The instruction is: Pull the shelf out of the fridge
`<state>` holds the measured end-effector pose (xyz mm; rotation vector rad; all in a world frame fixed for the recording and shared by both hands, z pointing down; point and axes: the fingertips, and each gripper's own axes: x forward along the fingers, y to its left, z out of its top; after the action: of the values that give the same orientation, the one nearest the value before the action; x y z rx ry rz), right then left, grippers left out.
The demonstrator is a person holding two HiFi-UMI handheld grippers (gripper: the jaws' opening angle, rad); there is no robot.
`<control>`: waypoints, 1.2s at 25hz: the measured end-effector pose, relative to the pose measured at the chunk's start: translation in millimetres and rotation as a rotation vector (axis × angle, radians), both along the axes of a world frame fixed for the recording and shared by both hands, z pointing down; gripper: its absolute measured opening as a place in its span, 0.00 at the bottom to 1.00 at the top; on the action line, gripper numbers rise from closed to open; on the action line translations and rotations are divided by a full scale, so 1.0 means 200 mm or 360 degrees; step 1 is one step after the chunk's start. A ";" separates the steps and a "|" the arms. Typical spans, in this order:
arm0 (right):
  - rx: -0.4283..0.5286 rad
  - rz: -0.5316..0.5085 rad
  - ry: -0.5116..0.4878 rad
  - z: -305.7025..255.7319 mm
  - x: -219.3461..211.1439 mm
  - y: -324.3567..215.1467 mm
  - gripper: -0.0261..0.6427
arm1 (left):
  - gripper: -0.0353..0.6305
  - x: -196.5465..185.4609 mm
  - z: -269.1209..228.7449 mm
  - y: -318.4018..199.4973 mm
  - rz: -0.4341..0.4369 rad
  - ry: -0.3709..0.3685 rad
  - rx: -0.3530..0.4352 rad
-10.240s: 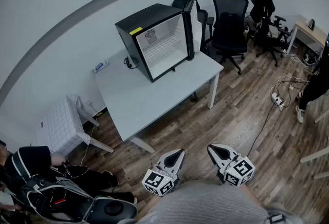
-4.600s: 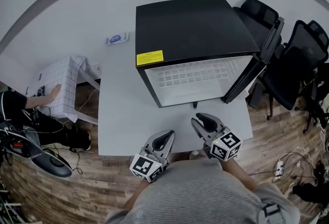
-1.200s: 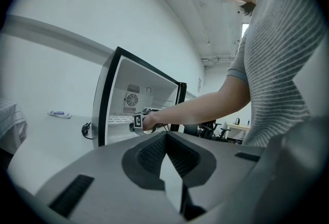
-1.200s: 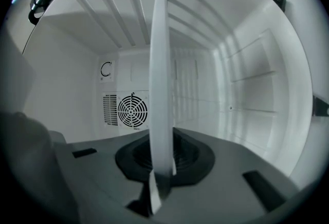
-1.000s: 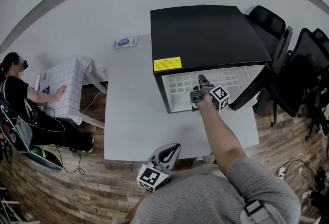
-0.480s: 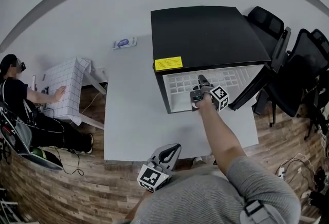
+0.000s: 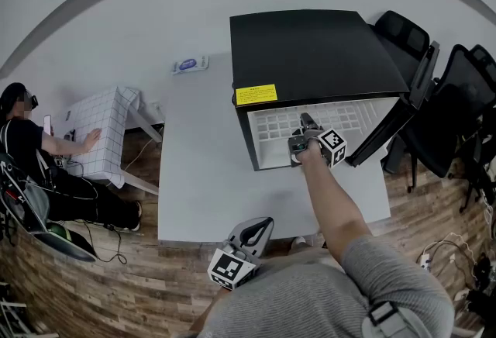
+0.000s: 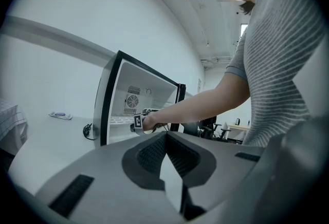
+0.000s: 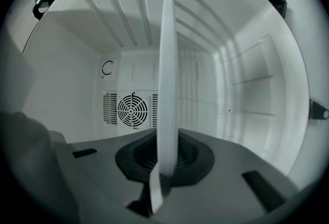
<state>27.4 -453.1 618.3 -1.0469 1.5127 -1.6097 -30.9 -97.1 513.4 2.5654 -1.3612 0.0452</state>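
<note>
A few seconds back both grippers were low by the table edge. Now my right gripper (image 7: 304, 124) is up inside the open fridge (image 7: 318, 50), in the middle right of the head view. In the right gripper view the shelf (image 9: 167, 89) shows as a thin white strip running up the middle of the frame, and the jaws are clamped on its front edge, with the round fan (image 9: 132, 110) on the back wall behind it. In the last second nothing has moved: the hand sits in the same spot and the grip is the same. So I think the grab is done and the pull has not begun. The shelf (image 7: 341, 121) looks like it is still all the way in the fridge, though from above it is hard to be sure it has not slid a tiny bit. The door (image 7: 403, 108) stands wide open at the right, so nothing blocks the way out. My left gripper (image 7: 262, 223) waits at the bottom of the frame by the near edge of the table (image 7: 201, 174), its jaws closed together on nothing. Next I should pull straight back and keep the shelf level.
</note>
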 end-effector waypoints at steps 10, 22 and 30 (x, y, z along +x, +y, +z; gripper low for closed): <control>-0.0009 0.0016 -0.0003 0.00 0.01 0.03 0.09 | 0.07 0.01 -0.02 0.00 0.0011 0.0001 0.0007; -0.0008 0.0034 -0.0010 0.00 0.02 0.07 0.09 | 0.07 0.02 -0.02 0.02 0.0033 -0.0008 0.0017; -0.0014 0.0043 -0.0013 0.00 0.03 0.08 0.09 | 0.07 0.01 -0.02 0.03 0.0030 -0.0010 0.0021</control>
<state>33.7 -436.3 619.1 -1.0602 1.4809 -1.6017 -28.8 -90.6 508.7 2.5912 -1.3440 0.0482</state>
